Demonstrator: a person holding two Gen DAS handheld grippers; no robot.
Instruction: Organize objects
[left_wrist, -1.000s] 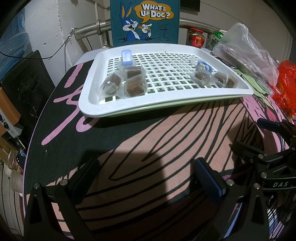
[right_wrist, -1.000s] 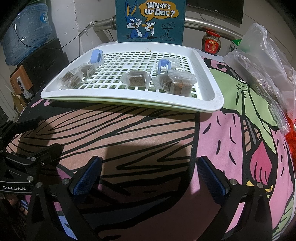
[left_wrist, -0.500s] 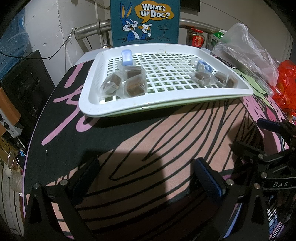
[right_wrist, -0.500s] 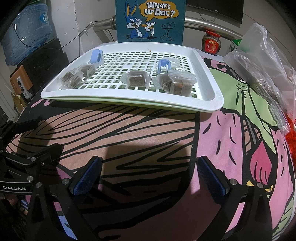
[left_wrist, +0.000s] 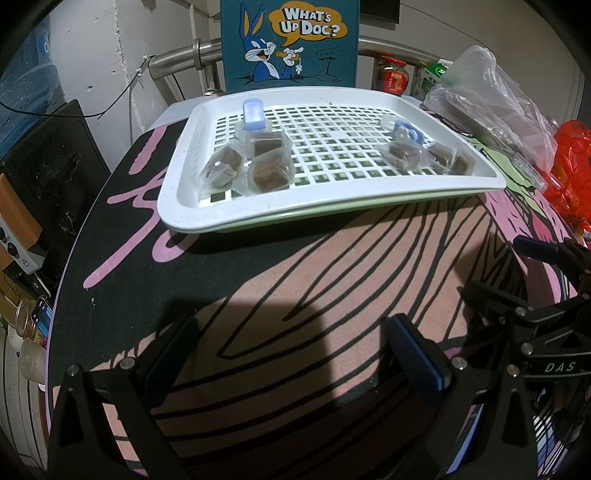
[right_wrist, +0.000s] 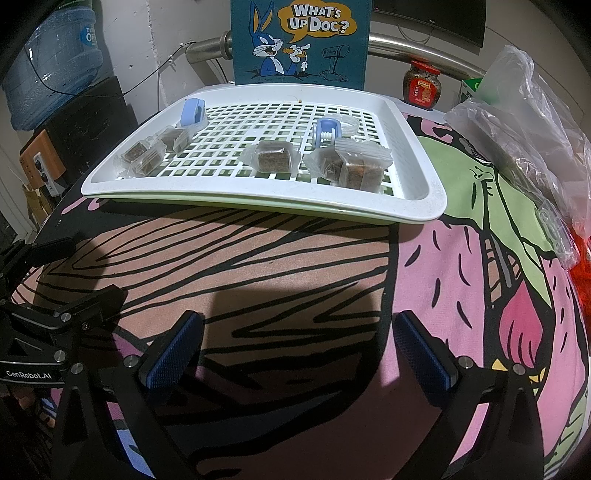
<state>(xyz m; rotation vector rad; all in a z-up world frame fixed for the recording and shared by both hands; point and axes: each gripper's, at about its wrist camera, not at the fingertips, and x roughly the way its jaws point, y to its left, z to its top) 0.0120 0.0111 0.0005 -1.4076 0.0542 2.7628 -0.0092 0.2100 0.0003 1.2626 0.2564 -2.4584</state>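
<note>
A white slotted tray (left_wrist: 192, 221) (right_wrist: 424, 192) lies on the cartoon-print table mat. Inside it, several clear-wrapped brown cakes sit in two groups, one on the left (left_wrist: 267, 171) (right_wrist: 142, 157) and one on the right (left_wrist: 404, 155) (right_wrist: 360, 170), with a single cake (right_wrist: 273, 157) between them. Two small blue-and-white rollers (left_wrist: 253, 114) (right_wrist: 327, 129) lie there too. My left gripper (left_wrist: 295, 354) hovers open over the mat in front of the tray, empty. Beside it, my right gripper (right_wrist: 299, 350) is open and empty as well.
A "What's Up Doc?" poster (left_wrist: 291, 40) stands behind the tray against a metal rail. A clear plastic bag (right_wrist: 524, 122), a red bag (left_wrist: 570, 166) and a red-lidded jar (right_wrist: 421, 85) crowd the right side. A water jug (right_wrist: 55, 55) stands off the table's left edge.
</note>
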